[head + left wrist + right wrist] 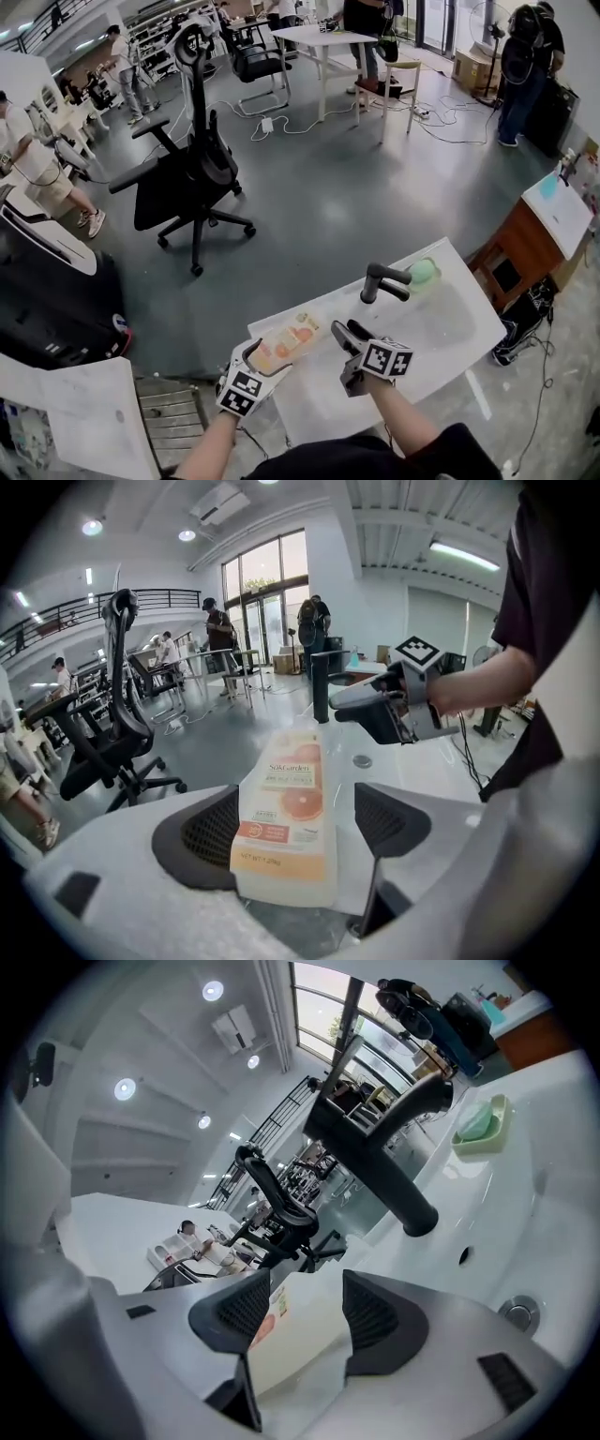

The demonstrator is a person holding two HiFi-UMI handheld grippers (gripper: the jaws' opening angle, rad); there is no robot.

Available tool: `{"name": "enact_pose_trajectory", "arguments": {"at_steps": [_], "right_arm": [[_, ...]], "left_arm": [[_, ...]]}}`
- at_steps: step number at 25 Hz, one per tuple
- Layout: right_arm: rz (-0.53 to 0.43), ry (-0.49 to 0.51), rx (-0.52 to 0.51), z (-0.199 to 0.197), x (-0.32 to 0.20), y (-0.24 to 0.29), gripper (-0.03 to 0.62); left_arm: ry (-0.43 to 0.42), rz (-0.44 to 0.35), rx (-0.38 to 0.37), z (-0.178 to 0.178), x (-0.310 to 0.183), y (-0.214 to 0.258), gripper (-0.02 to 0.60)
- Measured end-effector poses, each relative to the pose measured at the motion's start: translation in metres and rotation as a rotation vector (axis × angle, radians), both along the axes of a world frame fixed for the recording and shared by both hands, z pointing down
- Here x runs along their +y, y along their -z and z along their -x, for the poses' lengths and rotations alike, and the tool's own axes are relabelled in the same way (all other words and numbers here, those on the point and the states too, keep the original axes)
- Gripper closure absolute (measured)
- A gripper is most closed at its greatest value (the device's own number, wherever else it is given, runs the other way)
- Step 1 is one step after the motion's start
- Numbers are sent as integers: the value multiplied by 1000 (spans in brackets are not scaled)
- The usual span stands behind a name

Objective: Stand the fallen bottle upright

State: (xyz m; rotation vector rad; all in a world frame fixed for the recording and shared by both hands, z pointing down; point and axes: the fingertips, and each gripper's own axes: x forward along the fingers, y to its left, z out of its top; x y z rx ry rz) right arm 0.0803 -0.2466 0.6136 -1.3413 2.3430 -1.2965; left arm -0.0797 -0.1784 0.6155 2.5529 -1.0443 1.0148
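The bottle [289,341] lies on its side on the white surface [323,408], so it is not upright. The left tool [266,356] stands wide apart around its base, and the right tool [344,334] stands apart near its neck end. I judge that gripping and raising remain.

— What's underfoot?
— A smooth, glossy grey floor [356,197]. A black mesh office chair on castors [192,178] stands at ten o'clock.
— And farther back?
— A white rectangular table on thin legs [319,37] at twelve o'clock, and a brown wooden cabinet [520,248] at three.
— Light?
— Tall glazed windows [267,574] and round recessed ceiling lamps [125,1088].
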Motion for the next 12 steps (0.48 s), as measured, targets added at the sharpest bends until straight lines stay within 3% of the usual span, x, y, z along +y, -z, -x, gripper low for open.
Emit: {"name": "enact_pose_trajectory", "arguments": {"at_steps": [7,12], "right_arm": [[85,3,-92,0,-31,-17,370],[132,3,-163,7,-51,-24,372]], "left_arm": [[2,55,-109,-10,-10,-23,196],[20,74,-122,-14,-17,-28,193]]}}
